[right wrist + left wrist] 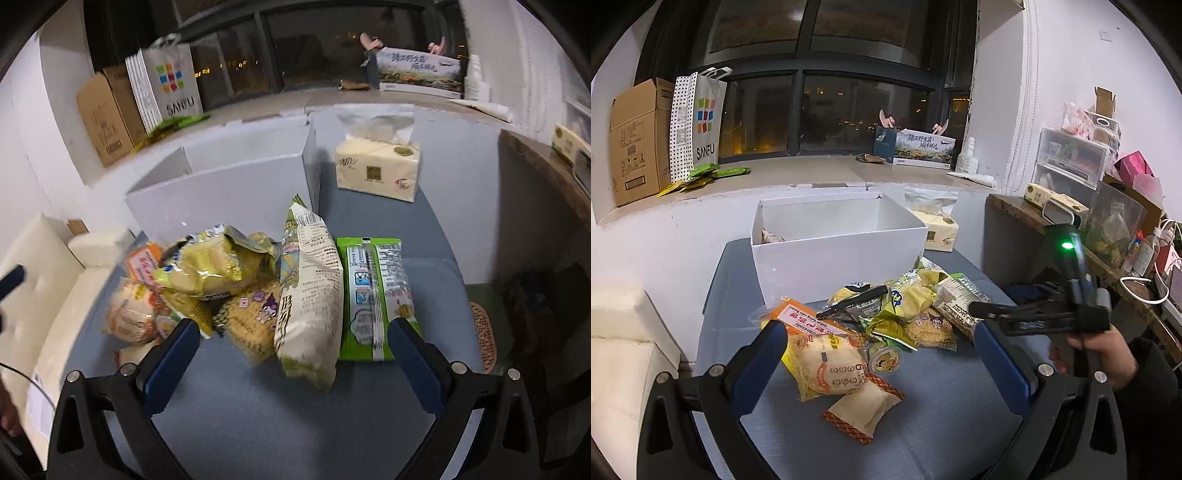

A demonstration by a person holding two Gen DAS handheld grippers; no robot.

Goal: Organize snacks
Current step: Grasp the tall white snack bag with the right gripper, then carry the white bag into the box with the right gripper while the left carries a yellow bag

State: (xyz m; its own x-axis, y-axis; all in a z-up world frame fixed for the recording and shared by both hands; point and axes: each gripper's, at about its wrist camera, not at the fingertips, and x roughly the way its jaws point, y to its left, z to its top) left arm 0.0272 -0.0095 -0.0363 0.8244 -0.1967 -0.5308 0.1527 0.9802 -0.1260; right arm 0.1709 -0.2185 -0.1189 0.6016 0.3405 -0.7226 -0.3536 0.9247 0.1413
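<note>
White box (834,254) behind snack pile (886,321) on tabletop (295,417), tissue pack (378,170) beside. Left gripper (881,343) and right gripper (293,341): jaws spread wide, holding nothing.

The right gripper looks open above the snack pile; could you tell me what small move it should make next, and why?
Probably lower the right gripper a little and close on the cream rice-cracker bag. Its jaws stand wide open and empty, that bag lies between the fingers on the near edge of the pile, and the white box behind stands open to receive it.
</note>
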